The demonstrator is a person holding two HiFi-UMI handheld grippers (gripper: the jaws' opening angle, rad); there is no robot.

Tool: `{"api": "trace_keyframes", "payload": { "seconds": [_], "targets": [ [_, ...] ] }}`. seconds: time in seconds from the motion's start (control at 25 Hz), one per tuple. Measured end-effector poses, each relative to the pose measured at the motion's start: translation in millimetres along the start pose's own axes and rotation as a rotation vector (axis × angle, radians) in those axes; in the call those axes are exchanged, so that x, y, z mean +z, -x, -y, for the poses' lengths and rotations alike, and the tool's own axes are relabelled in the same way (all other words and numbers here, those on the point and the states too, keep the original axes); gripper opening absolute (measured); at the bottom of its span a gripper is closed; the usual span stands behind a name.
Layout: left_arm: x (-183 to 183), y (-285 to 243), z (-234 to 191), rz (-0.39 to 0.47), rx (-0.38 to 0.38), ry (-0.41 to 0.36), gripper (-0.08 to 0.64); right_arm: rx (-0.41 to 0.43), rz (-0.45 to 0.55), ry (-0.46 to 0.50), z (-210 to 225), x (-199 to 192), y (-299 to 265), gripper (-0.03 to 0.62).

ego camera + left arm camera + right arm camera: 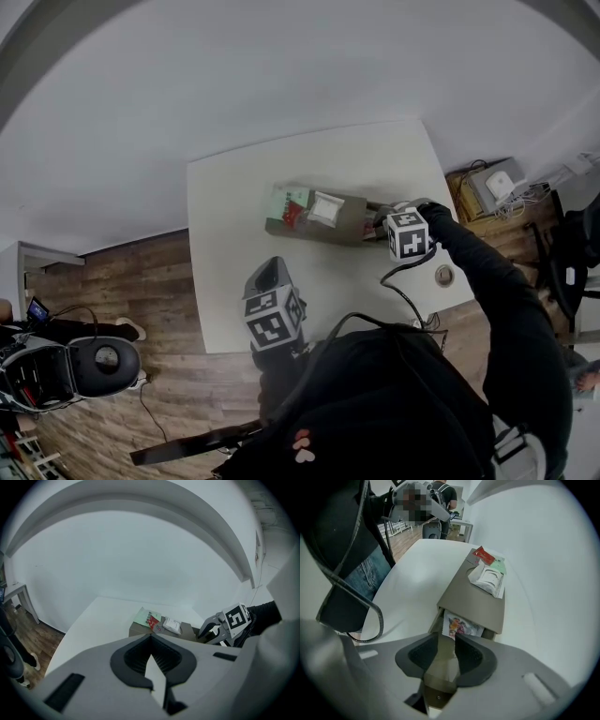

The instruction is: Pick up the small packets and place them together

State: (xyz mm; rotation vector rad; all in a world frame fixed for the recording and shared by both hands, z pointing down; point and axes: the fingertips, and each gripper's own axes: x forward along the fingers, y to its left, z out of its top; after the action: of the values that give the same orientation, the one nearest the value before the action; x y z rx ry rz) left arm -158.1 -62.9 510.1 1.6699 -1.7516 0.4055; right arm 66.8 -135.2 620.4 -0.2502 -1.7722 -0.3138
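A flat brown box [349,223] lies on the white table [234,253]. On its top [478,603] lie a green packet [284,201] [500,566], a red packet [483,555] and a white packet [325,208] [490,580]. A picture-printed packet [462,626] sticks out under the top panel at the box's near end. My right gripper [378,223] [446,633] is at that end, jaws a little apart, the packet's edge at their tips and something tan filling the gap. My left gripper [269,274] [151,635] hangs over the table's front part, shut and holding nothing. It faces the box [187,631].
A small round object [444,276] and a black cable [405,296] lie near the table's right front corner. A low shelf with devices [492,187] stands right of the table. A wheeled chair base [94,366] is on the wooden floor at left.
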Motion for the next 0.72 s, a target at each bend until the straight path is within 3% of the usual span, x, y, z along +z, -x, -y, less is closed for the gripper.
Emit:
{"api": "trace_keyframes", "payload": {
  "seconds": [0.52, 0.72],
  "targets": [
    [-2.2, -3.6, -3.8, -0.01, 0.011, 0.01, -0.002, 0.011, -0.013, 0.069, 3.6, 1.3, -15.1, 0.092],
    [-2.6, -6.2, -4.8, -0.014, 0.016, 0.017, -0.002, 0.018, 0.003, 0.074, 2.5, 1.9, -16.5, 0.055]
  ]
}}
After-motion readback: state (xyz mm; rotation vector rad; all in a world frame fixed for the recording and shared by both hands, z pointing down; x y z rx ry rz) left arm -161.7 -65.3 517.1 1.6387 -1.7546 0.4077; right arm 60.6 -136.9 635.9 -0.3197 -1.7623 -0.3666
